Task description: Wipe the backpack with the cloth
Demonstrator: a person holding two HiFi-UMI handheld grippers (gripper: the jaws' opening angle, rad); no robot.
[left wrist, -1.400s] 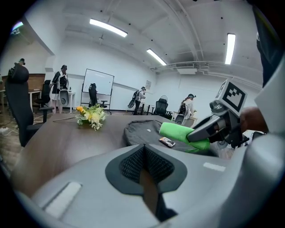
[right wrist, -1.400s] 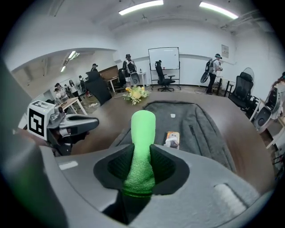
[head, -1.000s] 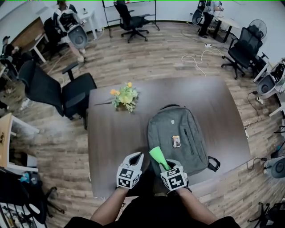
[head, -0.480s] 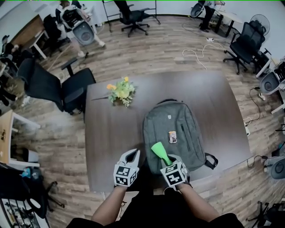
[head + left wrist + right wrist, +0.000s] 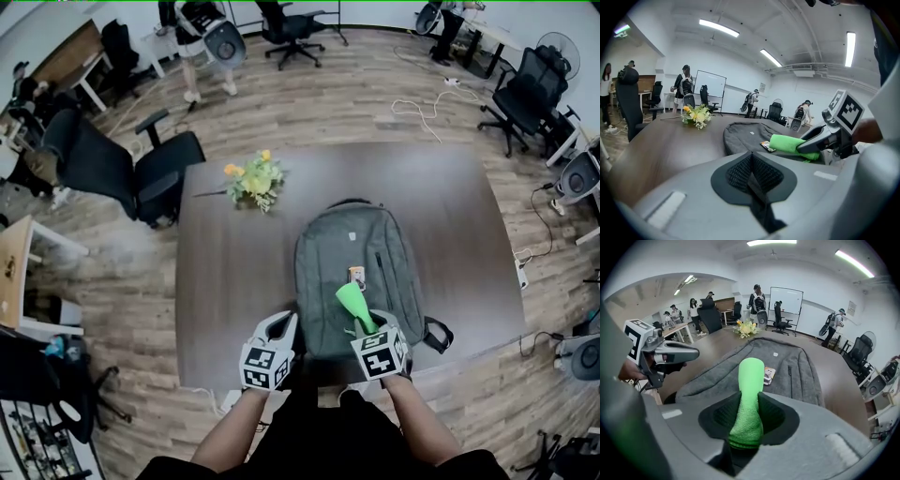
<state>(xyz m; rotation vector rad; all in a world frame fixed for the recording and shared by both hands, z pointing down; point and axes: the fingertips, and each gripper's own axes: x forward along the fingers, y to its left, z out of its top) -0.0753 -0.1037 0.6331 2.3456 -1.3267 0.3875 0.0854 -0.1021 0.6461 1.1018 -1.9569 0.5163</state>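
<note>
Over the backpack (image 5: 352, 272), right gripper (image 5: 366, 324) clamps the cloth (image 5: 354, 305).

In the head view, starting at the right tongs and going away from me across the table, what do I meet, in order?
right tongs → green cloth → small card lying on the backpack → yellow flowers
</note>
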